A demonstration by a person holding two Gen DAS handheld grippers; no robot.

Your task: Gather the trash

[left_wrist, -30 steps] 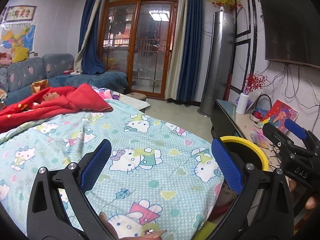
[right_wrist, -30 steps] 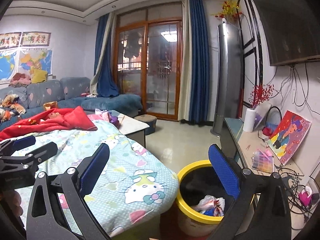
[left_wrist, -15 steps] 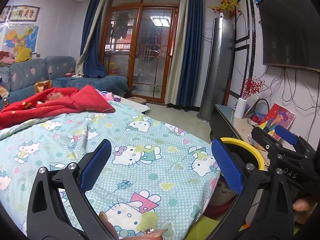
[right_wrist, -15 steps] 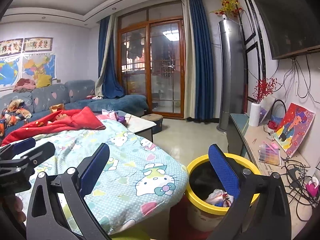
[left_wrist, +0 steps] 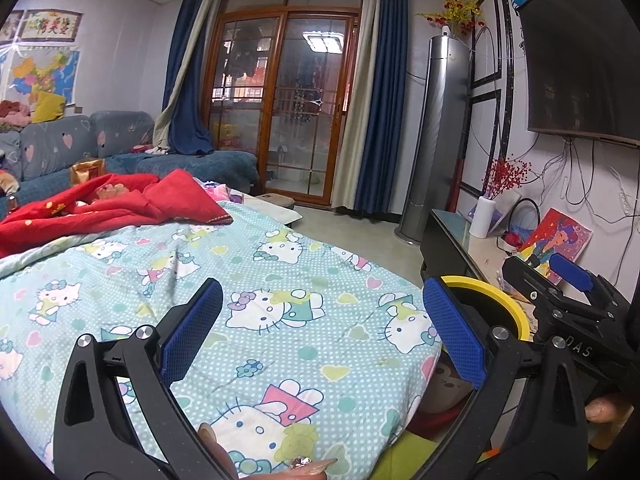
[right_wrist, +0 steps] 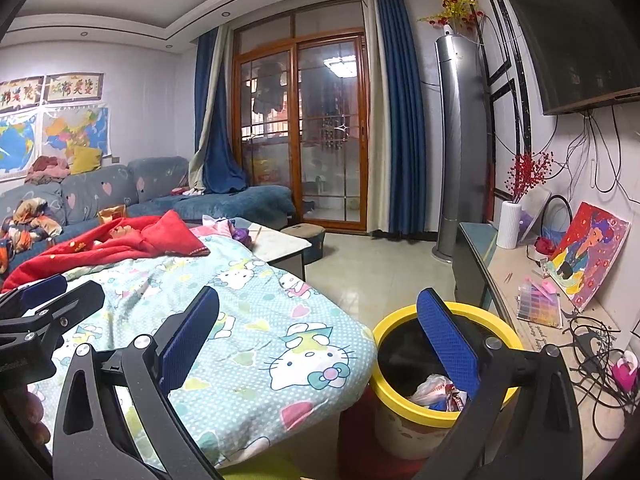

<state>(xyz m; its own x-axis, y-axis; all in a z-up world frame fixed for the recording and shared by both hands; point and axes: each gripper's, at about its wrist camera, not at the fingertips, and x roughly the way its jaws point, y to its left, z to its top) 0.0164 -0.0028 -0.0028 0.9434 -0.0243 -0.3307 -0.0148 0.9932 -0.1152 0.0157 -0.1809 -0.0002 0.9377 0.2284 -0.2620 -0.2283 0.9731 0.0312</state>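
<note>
Left claw (left_wrist: 320, 328): released, blue ribbed pads wide apart, nothing between them. Under and ahead of it, light-blue cat-print bed sheet (left_wrist: 280, 280) spread over the bed. Farther ahead and to the left of this claw, crumpled red blanket (left_wrist: 120, 204) lying on the sheet. Just past its right pad, part of the yellow-rimmed round trash bin (left_wrist: 504, 300), mostly hidden behind the pad. To the right of the left claw, black body of the right claw (left_wrist: 568, 300) visible, with one blue pad on top.

Right claw (right_wrist: 316, 332): also released, pads wide apart, holding nothing. Below and ahead of its right pad, the yellow-rimmed trash bin (right_wrist: 400, 392) standing on the floor, just beside the edge of the bed. Inside the bin, crumpled white and coloured plastic wrappers (right_wrist: 436, 392), partly covered by the pad. Under the left pad of this claw, the same cat-print sheet (right_wrist: 280, 344). To the far left of it, the left claw (right_wrist: 44, 308) seen from the side. To the right of the bin, long beige worktop (right_wrist: 516, 272) along the wall, carrying a white ribbed vase (right_wrist: 509, 224), a colourful painted canvas (right_wrist: 588, 252) leaning on the wall and black tangled cables (right_wrist: 592, 344).
</note>
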